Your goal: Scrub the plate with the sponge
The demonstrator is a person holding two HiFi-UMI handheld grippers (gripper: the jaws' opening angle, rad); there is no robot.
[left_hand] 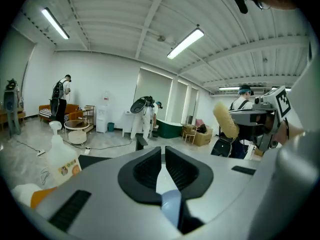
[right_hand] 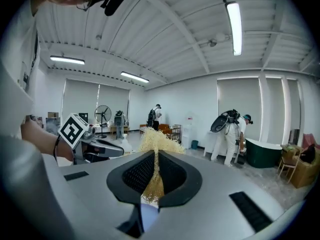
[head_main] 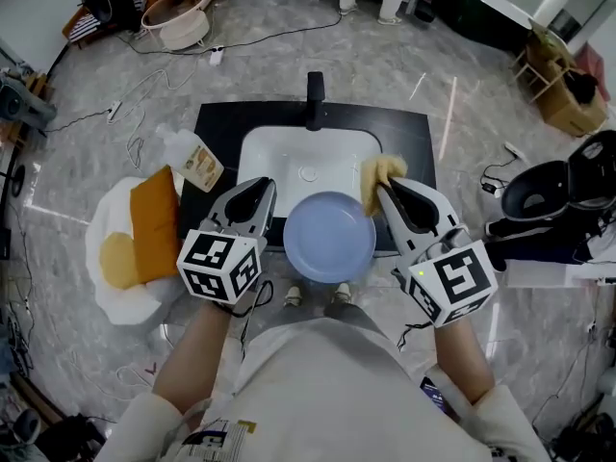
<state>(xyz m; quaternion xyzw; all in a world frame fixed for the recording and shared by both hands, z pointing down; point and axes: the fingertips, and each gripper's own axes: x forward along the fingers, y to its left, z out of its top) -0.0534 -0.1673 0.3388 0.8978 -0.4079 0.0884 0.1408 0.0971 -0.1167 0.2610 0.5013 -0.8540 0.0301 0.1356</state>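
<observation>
Sink (head_main: 289,154) basin lies beneath the blue plate (head_main: 329,237), which is held above it with its rim clenched in the left gripper (head_main: 262,192). The right gripper (head_main: 387,192) grasps the yellow sponge (head_main: 380,171) beside the plate's far edge. The scrubbing itself seems yet to come.

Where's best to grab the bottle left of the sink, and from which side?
Likely its body below the neck, jaws level, from the left: the bottle stands upright at the counter's left edge, with the sink on its right.
</observation>
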